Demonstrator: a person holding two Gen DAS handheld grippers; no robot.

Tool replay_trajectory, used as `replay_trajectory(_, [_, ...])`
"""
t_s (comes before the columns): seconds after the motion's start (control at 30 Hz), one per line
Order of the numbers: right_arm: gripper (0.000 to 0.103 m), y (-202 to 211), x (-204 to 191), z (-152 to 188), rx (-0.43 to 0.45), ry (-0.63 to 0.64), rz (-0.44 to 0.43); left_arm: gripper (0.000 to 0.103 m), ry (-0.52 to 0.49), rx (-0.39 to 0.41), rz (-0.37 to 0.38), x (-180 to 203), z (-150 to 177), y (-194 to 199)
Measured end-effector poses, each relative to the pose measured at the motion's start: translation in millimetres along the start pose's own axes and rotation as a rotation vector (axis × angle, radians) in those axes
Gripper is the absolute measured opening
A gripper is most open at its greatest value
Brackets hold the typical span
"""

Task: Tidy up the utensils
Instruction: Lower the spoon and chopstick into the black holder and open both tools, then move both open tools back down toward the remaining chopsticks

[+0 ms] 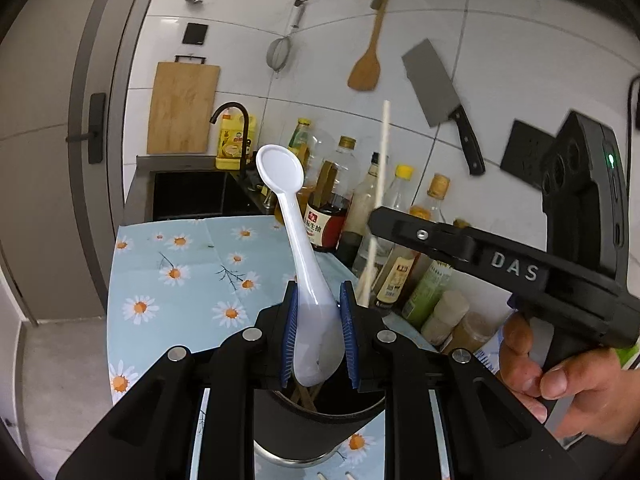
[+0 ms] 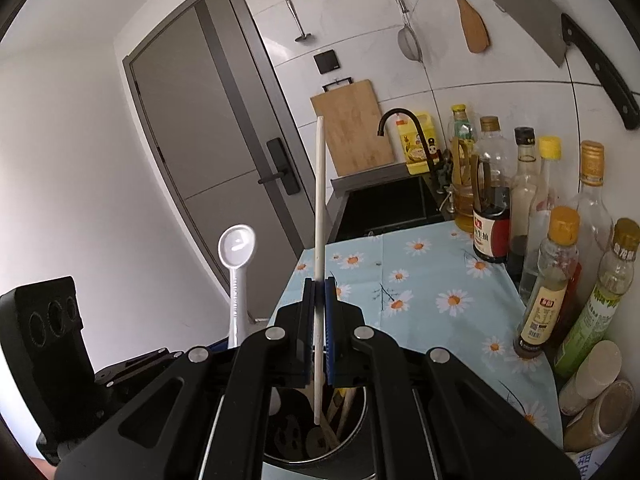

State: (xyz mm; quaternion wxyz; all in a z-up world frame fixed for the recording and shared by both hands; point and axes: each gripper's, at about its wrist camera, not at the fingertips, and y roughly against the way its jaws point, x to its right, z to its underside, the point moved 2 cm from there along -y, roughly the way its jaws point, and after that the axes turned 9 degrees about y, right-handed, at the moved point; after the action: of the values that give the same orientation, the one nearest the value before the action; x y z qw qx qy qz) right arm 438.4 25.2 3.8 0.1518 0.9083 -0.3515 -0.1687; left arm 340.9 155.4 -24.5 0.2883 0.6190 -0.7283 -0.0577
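Left gripper point(image 1: 318, 332) jaws hold my white spoon point(image 1: 308, 264), bowl at 12; right gripper point(image 2: 319, 332) clamps chopstick point(image 2: 319, 208) over holder point(image 2: 320, 446).

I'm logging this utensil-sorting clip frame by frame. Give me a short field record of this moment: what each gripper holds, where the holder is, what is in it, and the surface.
left gripper: shut on white spoon, bowl end up
right gripper: shut on white chopstick, held upright
utensil holder: dark cylinder directly below both grippers
holder contents: wooden utensils already inside
chopstick tip: reaches down into the holder's mouth
surface: blue daisy-print cloth
backdrop: sauce bottles along the wall side
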Motion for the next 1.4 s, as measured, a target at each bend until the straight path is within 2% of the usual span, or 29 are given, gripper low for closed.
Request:
replay_trajectory(0.47, [0.006,-10.2,-2.0,22.5,-0.037,-0.009,0.013,0.02,-0.017,-0.023,-0.042,-5.6,18.2,-12.5])
replay_trajectory(0.6, [0.011,-6.3,-1.2,22.3,-0.039,-0.015,0.023,0.02,-0.019,-0.031,-0.048,-5.4,19.0,-9.0])
replay_trajectory(0.7, [0.019,-0.7,0.3,21.4,-0.034,-0.024,0.023,0.02,-0.018,-0.033,-0.054,-4.4,18.4,-6.8])
replay_trajectory(0.87, [0.019,12.3,1.4,19.2,-0.02,-0.033,0.024,0.02,-0.009,-0.03,-0.061,-2.6,17.9,-2.4])
replay_trajectory(1.1, [0.019,30.6,1.5,15.3,-0.011,-0.041,0.018,0.02,0.001,-0.024,-0.044,3.6,15.2,15.5])
replay_trajectory(1.2, [0.019,35.7,1.0,15.7,-0.039,-0.059,-0.024,0.02,0.001,-0.017,-0.037,6.0,14.1,26.7])
replay_trajectory(1.4, [0.021,52.9,-2.4,15.7,-0.054,-0.056,-0.031,0.021,-0.018,0.015,-0.049,17.1,14.0,55.3])
